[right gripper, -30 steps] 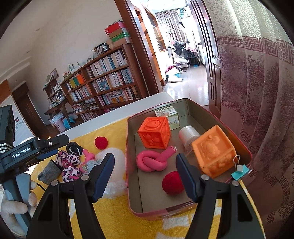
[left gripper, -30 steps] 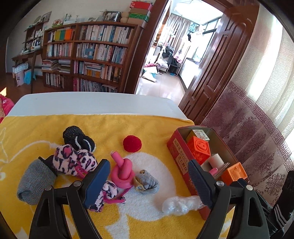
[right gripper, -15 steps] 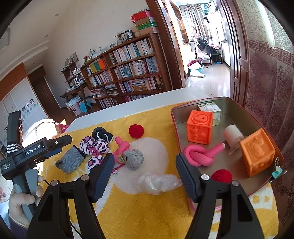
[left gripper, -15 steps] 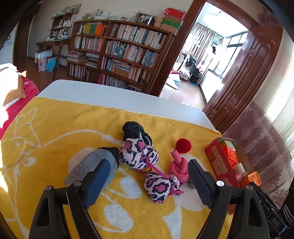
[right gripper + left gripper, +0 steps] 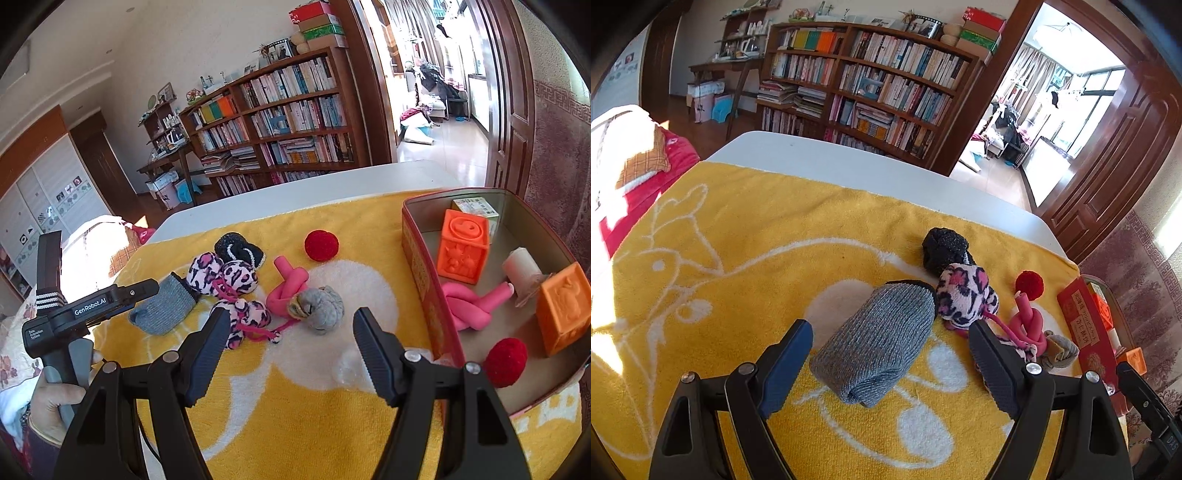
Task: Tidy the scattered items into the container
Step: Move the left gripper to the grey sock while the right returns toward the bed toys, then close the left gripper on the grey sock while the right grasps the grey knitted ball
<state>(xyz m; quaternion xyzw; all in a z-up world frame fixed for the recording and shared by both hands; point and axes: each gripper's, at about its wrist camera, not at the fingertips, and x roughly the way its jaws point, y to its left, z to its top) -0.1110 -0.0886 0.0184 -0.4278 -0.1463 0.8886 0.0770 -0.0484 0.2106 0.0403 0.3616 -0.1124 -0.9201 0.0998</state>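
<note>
My left gripper point(image 5: 891, 360) is open with a rolled grey sock point(image 5: 877, 350) lying between its fingers on the yellow towel. Beside the sock are leopard-print socks point(image 5: 966, 295), a black sock point(image 5: 942, 249), a red ball point(image 5: 1030, 285) and a pink knotted toy point(image 5: 1028, 326). My right gripper point(image 5: 291, 345) is open and empty above the towel, near a grey knotted toy point(image 5: 321, 308) and a crumpled clear plastic bag point(image 5: 347, 367). The red tin box point(image 5: 424, 280) at right holds two orange cubes, a pink knot, a red ball, a white roll and a small carton.
The yellow towel point(image 5: 738, 240) covers a white table point(image 5: 849, 162). A bookshelf point(image 5: 871, 92) and an open doorway stand beyond the table. A curtain point(image 5: 557, 147) hangs right of the box. The left gripper's handle point(image 5: 85, 314) shows in the right wrist view.
My left gripper has moved left, from over the pink toy to around the grey sock. My right gripper has pulled back left from over the box to the towel.
</note>
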